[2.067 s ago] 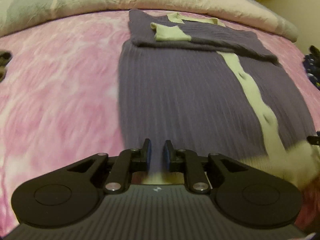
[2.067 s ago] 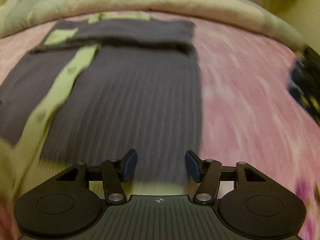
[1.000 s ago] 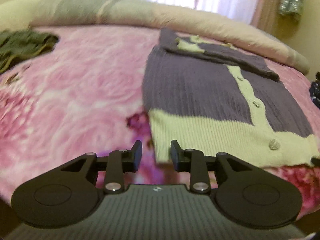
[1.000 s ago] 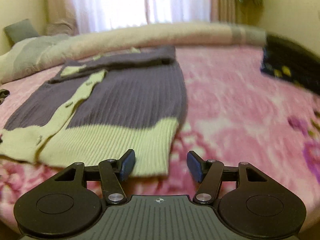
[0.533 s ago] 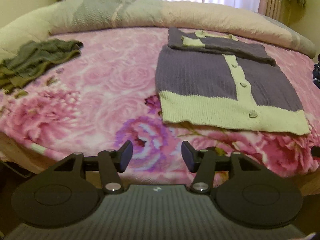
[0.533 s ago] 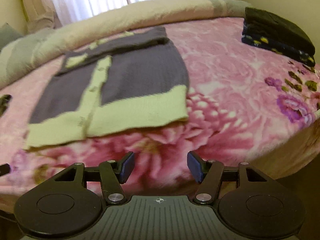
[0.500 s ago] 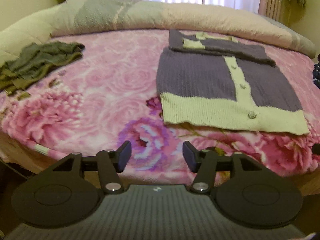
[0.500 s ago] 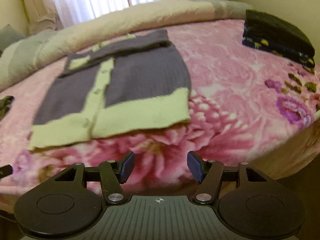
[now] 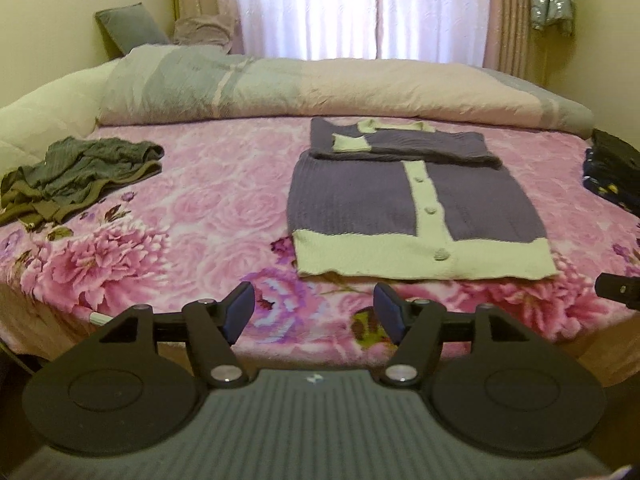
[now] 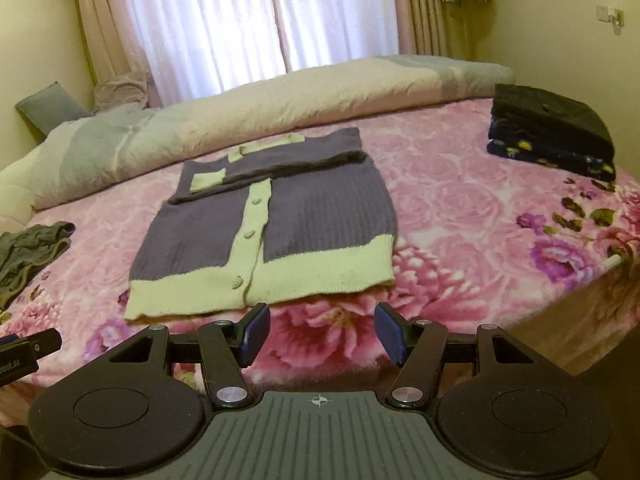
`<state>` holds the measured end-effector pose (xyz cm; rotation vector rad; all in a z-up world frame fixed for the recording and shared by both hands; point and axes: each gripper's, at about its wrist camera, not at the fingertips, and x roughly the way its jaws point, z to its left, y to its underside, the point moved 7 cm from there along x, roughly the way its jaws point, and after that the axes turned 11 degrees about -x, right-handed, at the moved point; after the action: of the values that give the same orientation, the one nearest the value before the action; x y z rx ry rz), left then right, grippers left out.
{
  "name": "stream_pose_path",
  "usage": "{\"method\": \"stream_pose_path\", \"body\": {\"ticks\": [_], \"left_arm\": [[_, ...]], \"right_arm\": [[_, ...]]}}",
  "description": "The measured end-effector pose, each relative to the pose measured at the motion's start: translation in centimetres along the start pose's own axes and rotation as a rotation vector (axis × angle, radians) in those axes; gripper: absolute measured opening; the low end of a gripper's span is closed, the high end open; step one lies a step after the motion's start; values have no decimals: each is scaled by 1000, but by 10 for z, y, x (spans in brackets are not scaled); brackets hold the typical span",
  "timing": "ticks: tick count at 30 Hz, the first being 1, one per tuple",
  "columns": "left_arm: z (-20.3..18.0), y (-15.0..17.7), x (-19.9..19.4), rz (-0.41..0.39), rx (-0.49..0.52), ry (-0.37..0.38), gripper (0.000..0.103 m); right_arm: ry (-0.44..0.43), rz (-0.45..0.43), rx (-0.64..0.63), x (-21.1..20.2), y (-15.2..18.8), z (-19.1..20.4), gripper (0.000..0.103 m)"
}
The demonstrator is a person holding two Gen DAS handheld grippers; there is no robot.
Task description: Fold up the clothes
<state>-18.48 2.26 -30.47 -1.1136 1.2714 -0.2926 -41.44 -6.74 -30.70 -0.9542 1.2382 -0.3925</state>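
Note:
A purple knitted cardigan (image 9: 360, 204) (image 10: 320, 216) with pale green hem, button band and cuffs lies flat on the pink floral bedspread (image 9: 200, 208) (image 10: 460, 208), its sleeves folded across the chest. My left gripper (image 9: 314, 312) hangs back from the bed's near edge, short of the hem; its jaws are opening and nothing is between them. My right gripper (image 10: 322, 334) is open and empty, also short of the hem. A crumpled olive-green garment (image 9: 72, 176) (image 10: 28, 252) lies at the left of the bed.
A rolled duvet (image 9: 320, 88) (image 10: 280, 100) runs along the far side of the bed, with curtains (image 10: 208, 20) behind it. Folded dark clothes (image 10: 552, 132) (image 9: 612, 168) are stacked at the right. The bed's front edge (image 9: 360, 356) drops away just ahead of both grippers.
Both grippers have pulled back and risen away from the cardigan's hem, so the whole bed now shows. The left jaws have spread wider; the right jaws kept their gap.

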Motion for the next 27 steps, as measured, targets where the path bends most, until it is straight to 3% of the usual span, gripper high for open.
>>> {"method": "stream_pose_path", "body": {"ticks": [14,27], "left_arm": [[-20,8,-42,-52,49,45,64],[-20,7,-54,-73,56,60,65]], "right_arm": [[-18,-65,-22,-46,9,5,61],[-32,-90,-34,-61,10,10,61]]}}
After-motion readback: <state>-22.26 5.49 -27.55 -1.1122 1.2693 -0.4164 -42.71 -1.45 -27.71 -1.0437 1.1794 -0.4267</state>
